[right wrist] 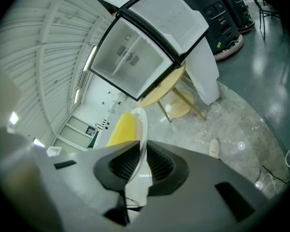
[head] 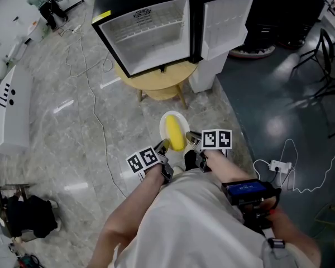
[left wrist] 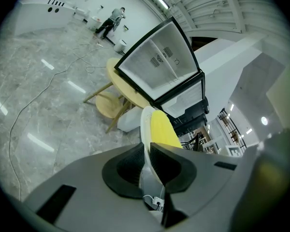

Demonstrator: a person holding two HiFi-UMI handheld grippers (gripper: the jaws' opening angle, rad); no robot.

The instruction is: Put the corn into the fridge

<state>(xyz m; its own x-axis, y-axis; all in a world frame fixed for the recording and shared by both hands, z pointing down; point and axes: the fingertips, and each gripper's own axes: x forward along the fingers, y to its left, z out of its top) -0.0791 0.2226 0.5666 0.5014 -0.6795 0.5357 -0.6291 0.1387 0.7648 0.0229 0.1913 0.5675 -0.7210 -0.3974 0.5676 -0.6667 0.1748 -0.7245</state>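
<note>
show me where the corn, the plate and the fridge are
corn (head: 175, 134), head view, middle of the yellow cob
plate (head: 171, 114), head view, bare white rim beyond the corn
fridge (head: 151, 35), head view, inside of the open compartment

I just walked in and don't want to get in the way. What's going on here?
A person is carrying a white plate with a yellow corn cob lying on it. The left gripper and the right gripper are each shut on the plate's rim, one at either side. Ahead, a small fridge stands on a round wooden table with its door swung open. The corn is not yet inside.
</note>
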